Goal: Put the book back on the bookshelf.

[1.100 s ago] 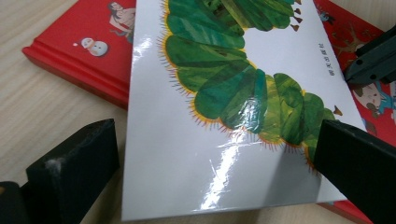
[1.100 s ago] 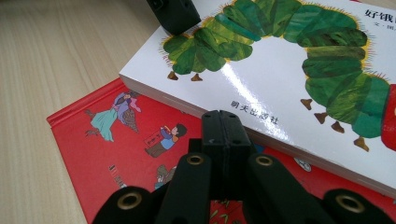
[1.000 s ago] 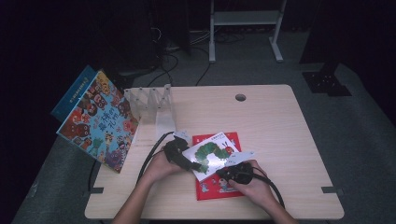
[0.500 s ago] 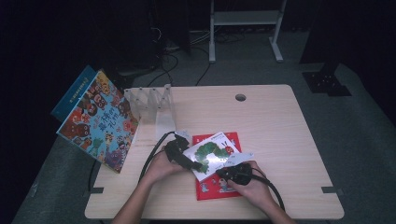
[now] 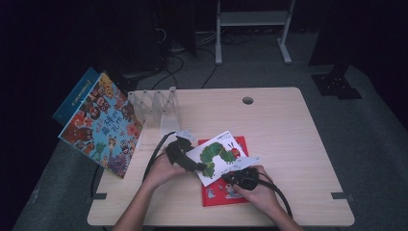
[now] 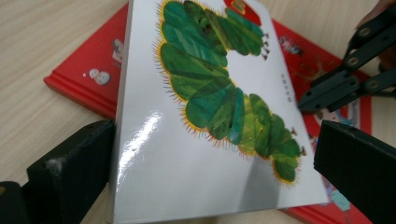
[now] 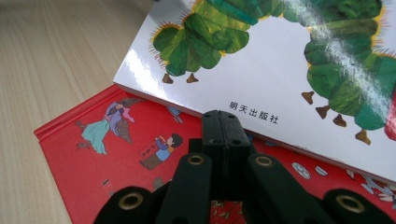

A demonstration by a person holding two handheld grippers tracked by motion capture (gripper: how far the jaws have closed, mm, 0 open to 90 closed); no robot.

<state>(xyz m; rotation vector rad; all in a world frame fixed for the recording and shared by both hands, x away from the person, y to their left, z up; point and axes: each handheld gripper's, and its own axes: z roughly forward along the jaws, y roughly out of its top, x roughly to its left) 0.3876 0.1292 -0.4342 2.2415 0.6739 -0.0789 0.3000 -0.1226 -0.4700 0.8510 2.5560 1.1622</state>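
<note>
High view against a second ago shows almost no change: the left hand-held gripper straddles the white caterpillar book atop the red book on the desk, jaws spread, while the right hand-held gripper, pressed together, noses its edge, so lifting looks not yet begun.
</note>
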